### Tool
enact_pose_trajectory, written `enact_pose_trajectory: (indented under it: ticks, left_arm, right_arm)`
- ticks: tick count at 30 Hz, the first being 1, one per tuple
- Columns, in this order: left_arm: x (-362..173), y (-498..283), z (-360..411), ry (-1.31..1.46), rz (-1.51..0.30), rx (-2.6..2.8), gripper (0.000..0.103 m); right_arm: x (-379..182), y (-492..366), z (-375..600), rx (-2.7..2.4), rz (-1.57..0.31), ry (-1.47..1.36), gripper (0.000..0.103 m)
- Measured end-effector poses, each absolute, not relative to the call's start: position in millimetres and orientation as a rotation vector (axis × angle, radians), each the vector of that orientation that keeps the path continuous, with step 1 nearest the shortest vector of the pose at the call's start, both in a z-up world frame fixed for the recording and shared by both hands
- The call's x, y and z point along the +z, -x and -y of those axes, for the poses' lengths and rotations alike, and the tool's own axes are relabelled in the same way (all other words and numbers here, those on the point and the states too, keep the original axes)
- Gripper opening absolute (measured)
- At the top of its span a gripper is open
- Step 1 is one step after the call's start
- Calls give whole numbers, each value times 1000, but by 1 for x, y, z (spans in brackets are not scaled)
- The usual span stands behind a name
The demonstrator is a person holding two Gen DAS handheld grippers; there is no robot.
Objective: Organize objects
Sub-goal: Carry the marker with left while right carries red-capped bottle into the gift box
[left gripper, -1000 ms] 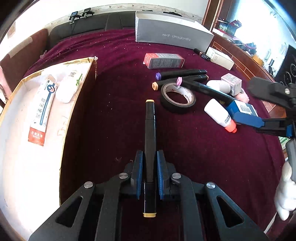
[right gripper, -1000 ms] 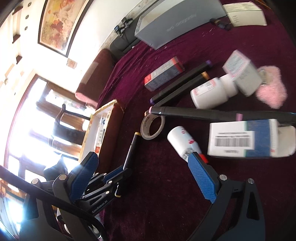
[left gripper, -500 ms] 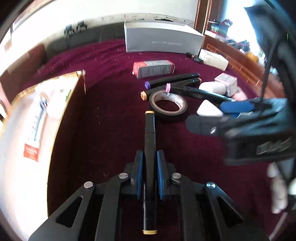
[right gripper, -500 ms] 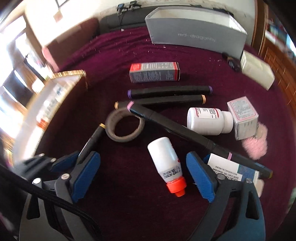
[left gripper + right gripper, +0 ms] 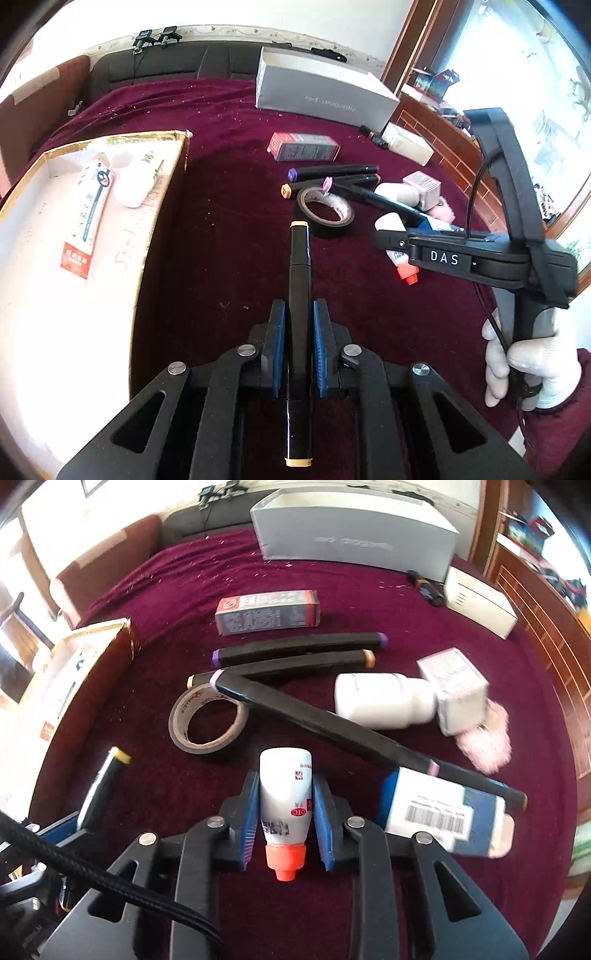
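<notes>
The left gripper (image 5: 298,343) has its blue fingers (image 5: 277,343) clamped narrow on a black marker with yellow caps (image 5: 299,291), which runs straight out ahead between them, one cap at the far tip and the other showing behind the pads. At the far left of that view sits an open cardboard box (image 5: 162,206) with a gold-edged rim, holding a flat white toothpaste carton (image 5: 86,218) and a white tube (image 5: 140,173) side by side. Just right of the marker's far tip lies a roll of dark tape (image 5: 325,214); a pink-capped black marker (image 5: 325,720) rests across the roll's rim and slants down toward a blue and white barcoded carton (image 5: 443,812). Behind the tape lie a purple-capped marker (image 5: 299,650) and an orange-capped marker (image 5: 306,664), close together, with a red and grey carton (image 5: 267,613) beyond them and a long grey box (image 5: 354,531) at the back. The right gripper (image 5: 284,812) has just been closing its jaws, and its blue fingers (image 5: 249,819) now press both sides of a small white bottle with an orange cap (image 5: 284,805), cap pointing back toward the camera. Further right lie a larger white bottle (image 5: 384,701), a small pink and white box (image 5: 454,690) touching its cap end, and a pink fluffy puff (image 5: 487,742). A white-gloved hand (image 5: 528,354) grips the right gripper's handle.
</notes>
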State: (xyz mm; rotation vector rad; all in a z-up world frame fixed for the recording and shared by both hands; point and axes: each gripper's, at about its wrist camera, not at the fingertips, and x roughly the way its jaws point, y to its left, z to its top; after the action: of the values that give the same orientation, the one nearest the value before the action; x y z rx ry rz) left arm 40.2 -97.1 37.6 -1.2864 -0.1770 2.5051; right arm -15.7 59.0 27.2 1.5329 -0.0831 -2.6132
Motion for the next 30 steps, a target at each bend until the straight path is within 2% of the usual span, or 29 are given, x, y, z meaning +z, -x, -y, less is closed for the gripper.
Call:
enact_pose_trajectory:
  ticks: [6, 11, 16, 20, 24, 30]
  left_arm:
    - [43, -51, 110, 1278, 229, 2506, 11]
    - [58, -65, 128, 1229, 267, 2533, 11]
    - [73, -75, 157, 1183, 330, 2565, 11]
    - [86, -79, 189, 1151, 390, 2597, 11]
    - [101, -72, 233, 1128, 425, 2672, 12]
    - [123, -37, 279, 1127, 303, 2815, 12]
  right_arm:
    - [20, 16, -57, -2618, 73, -1546, 27]
    - [22, 10, -42, -2687, 5, -1572, 24]
    - [32, -5, -48, -2664, 156, -1525, 24]
    - [54, -18, -48, -2576, 362, -1406, 25]
    - [79, -22, -32, -2451, 491, -1309, 25]
    - [108, -2, 19, -2257, 599, -1240, 25]
